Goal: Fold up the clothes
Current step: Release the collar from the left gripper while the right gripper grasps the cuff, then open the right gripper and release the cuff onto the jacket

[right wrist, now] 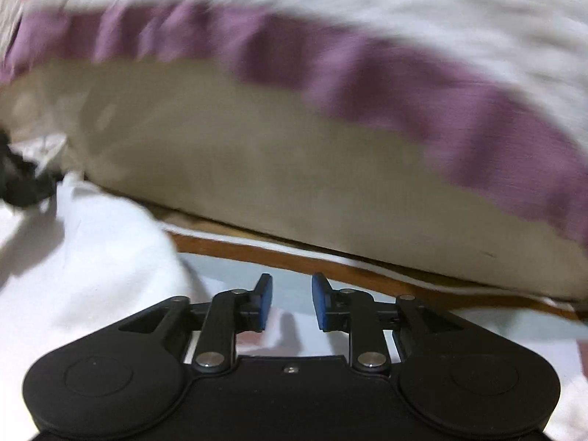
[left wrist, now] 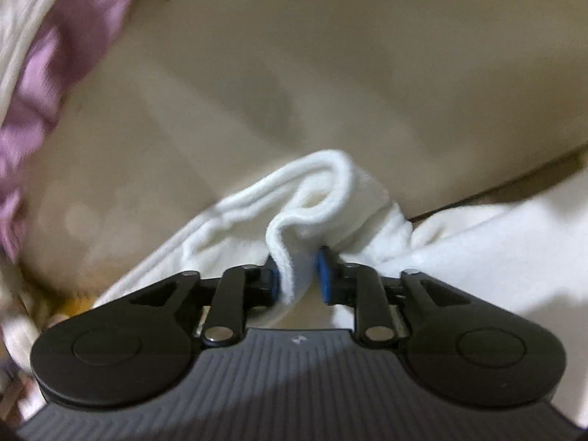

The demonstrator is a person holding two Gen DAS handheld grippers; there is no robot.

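Observation:
In the left wrist view a white knit garment (left wrist: pixel 330 191) with a ribbed hem bunches up right at my left gripper (left wrist: pixel 299 275). A fold of that hem runs between the blue pads (left wrist: pixel 325 275), and the gripper is shut on it. The rest of the garment spreads to the lower right. In the right wrist view my right gripper (right wrist: pixel 292 297) stands slightly open with nothing between its fingers, hovering over pale fabric. White cloth (right wrist: pixel 92 257) lies to its left.
A big beige cushion (right wrist: pixel 257 169) fills the space ahead in both views. A white cloth with a purple band (right wrist: pixel 367 73) lies over it, blurred. A wooden edge (right wrist: pixel 294 257) runs below the cushion. A dark object (right wrist: pixel 18 180) sits at the far left.

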